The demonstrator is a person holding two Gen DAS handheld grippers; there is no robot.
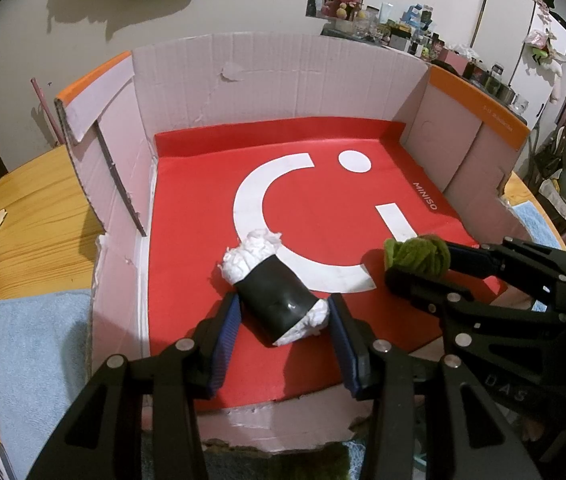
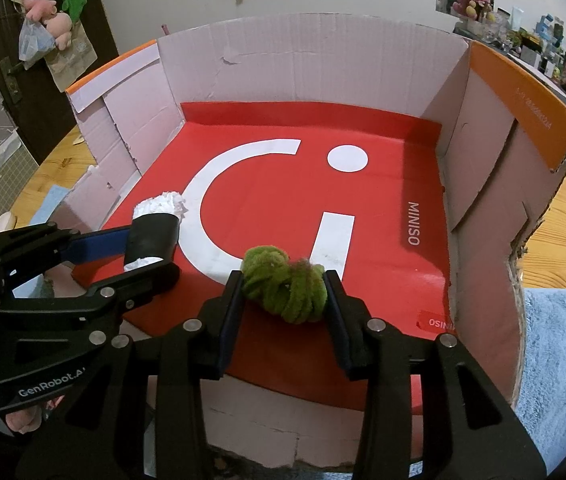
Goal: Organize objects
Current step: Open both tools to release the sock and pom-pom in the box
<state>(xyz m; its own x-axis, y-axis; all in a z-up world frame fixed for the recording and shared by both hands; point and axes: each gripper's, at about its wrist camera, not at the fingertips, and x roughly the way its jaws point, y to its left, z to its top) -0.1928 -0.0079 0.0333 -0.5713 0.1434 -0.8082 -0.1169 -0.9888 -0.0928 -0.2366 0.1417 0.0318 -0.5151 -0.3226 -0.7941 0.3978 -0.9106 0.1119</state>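
A black tube stuffed with white paper [image 1: 279, 300] [image 2: 151, 238] lies low at the near left of a cardboard box [image 1: 283, 80] [image 2: 303, 60] lined with a red sheet [image 1: 323, 200]. My left gripper [image 1: 283, 306] [image 2: 153, 254] is shut on the tube, its blue pads against both sides. A green yarn ball [image 1: 419, 254] [image 2: 287, 288] is at the near right of the red sheet. My right gripper [image 2: 283, 284] [image 1: 423, 266] is shut on it, pads pressed into the wool. Whether either thing rests on the sheet or hangs just above it, I cannot tell.
The box stands on a wooden table [image 1: 23, 208] with blue towels on the left [image 1: 39, 340] and the right [image 2: 555, 340]. Its walls are high at the back and sides, low at the front. A cluttered shelf [image 1: 403, 28] stands far behind. A hand [image 2: 23, 420] grips the left tool.
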